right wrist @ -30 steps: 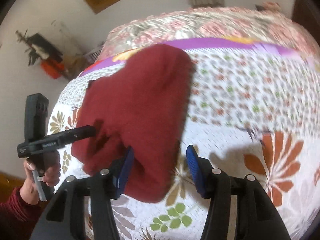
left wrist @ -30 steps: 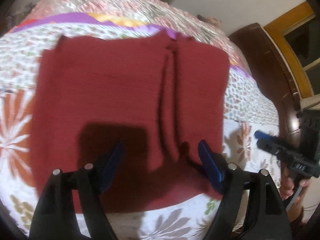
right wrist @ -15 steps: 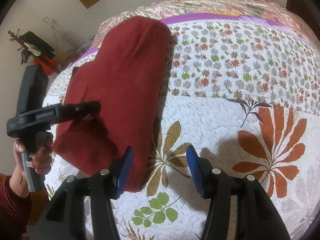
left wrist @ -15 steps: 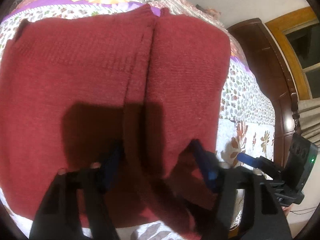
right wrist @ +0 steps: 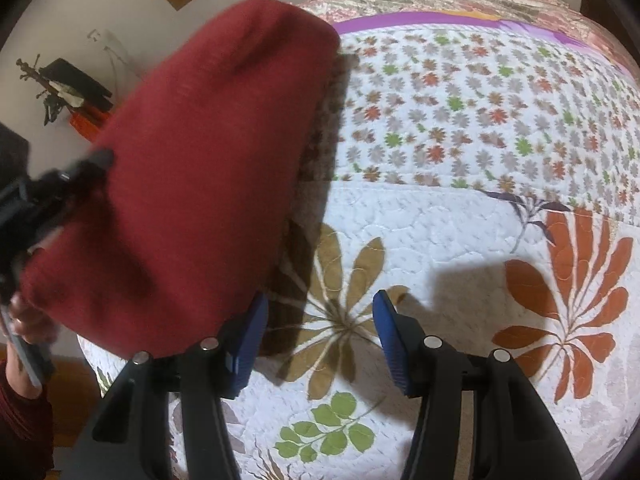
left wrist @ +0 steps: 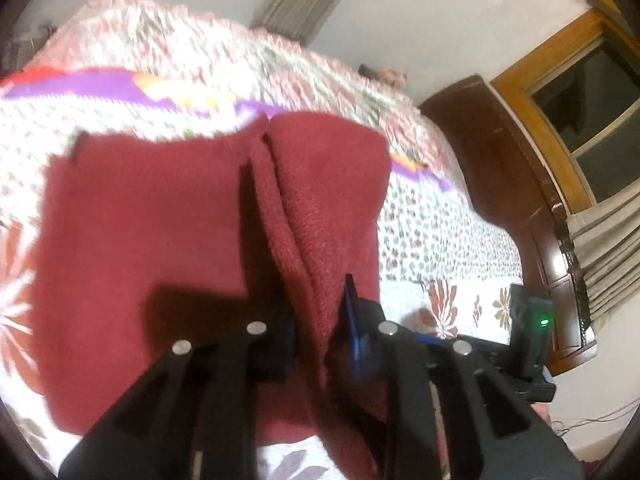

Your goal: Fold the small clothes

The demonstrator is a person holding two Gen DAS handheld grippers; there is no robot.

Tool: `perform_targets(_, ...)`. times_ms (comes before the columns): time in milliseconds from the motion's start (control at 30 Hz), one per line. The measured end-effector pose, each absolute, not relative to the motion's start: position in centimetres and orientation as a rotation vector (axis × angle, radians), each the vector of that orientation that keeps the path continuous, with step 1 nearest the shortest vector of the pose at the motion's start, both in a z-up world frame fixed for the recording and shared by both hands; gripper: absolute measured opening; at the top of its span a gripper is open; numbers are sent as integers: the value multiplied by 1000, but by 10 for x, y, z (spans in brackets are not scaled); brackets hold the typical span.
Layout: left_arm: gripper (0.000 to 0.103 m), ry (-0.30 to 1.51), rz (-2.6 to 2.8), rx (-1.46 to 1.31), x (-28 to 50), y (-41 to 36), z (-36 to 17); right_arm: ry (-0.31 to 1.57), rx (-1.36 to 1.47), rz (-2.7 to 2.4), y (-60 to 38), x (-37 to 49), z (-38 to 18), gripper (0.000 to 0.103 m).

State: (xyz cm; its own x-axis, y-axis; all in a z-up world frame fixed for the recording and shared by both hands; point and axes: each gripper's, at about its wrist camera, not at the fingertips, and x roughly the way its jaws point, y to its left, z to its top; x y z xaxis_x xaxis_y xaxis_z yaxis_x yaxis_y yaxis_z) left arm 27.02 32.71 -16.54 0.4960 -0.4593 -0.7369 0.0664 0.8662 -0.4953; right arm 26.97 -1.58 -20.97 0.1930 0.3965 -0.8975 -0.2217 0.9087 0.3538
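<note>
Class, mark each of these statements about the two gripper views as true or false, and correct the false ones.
1. The left gripper is shut on a raised fold of the dark red knitted garment. True.
2. The right gripper is clamped on the garment. False: it is open, with only the quilt between its blue pads.
3. The garment lies on a bare wooden table. False: it lies on a floral quilt.
4. In the right wrist view the garment is to the left of the right gripper. True.
5. The garment is blue. False: it is dark red.
</note>
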Motion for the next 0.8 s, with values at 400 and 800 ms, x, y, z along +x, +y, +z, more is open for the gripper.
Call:
perform_targets(400, 19, 1076, -120, -407, 262, 453, -192, 1322, 108, 524, 59, 271, -219, 55)
perform_targets(800, 28, 1133, -20, -476, 238, 500, -232, 1337, 54, 606, 136, 249, -223, 56)
